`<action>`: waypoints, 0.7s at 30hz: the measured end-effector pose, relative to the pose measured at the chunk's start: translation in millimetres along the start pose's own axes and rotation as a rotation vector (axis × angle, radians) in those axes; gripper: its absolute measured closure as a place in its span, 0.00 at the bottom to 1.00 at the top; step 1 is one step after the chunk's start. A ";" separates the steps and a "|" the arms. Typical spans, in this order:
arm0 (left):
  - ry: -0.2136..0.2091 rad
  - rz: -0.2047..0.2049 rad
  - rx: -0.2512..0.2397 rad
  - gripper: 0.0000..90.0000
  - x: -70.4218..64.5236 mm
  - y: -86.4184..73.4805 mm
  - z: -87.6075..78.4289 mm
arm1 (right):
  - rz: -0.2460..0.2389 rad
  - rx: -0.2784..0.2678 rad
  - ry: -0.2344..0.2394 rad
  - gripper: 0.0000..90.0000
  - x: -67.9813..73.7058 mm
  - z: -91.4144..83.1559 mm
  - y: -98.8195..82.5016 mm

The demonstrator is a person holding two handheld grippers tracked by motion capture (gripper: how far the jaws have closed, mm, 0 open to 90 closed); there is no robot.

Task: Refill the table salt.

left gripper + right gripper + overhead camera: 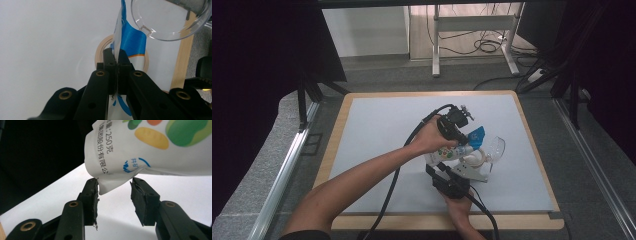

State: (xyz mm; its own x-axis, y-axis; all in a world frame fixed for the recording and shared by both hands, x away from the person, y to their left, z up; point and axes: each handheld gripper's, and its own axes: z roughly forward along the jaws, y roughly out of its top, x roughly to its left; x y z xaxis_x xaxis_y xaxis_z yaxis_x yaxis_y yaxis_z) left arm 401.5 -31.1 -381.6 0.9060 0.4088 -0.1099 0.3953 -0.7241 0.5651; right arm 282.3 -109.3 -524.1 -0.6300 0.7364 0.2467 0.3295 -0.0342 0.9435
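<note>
A white pouch [446, 153] with coloured blobs and a blue end [477, 134] hangs tilted above the table. My left gripper [463, 136] is shut on the pouch's thin edge [116, 53], with the blue and white pouch [132, 40] standing up between its jaws. My right gripper [438, 171] comes in from below. Its jaws [114, 192] stand open around the lower corner of the pouch [155, 152], and the corner lies against the left pad [93, 195] only. A clear plastic cup [495, 147] [170, 17] lies beside the pouch's blue end.
A pale ring [477, 159] [100, 50] lies on the white mat [377, 130] under the pouch, with a white flat piece [474, 173] beside it. The mat sits on a wooden board [183, 57]. Cables trail from both grippers toward the near edge.
</note>
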 end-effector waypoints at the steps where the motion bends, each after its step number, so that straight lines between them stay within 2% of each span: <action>1: 0.001 -0.003 -0.002 0.99 -0.3 -0.4 -0.9 | 0.002 0.005 -0.001 0.64 -0.3 -0.2 -0.7; 15: -0.007 -0.018 -0.026 1.00 1.8 -5.6 -7.5 | 0.017 0.075 0.000 0.62 -4.2 -7.5 -6.4; 21: -0.014 -0.039 -0.041 1.00 4.2 -10.4 -12.5 | 0.016 0.107 -0.002 0.62 -7.3 -11.2 -8.8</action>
State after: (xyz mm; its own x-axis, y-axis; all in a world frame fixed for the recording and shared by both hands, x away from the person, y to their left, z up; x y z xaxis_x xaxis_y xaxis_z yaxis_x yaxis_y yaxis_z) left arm 399.3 -14.9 -377.7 0.8923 0.4280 -0.1439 0.4240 -0.6846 0.5929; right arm 276.1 -121.9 -531.8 -0.6229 0.7374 0.2612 0.4127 0.0261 0.9105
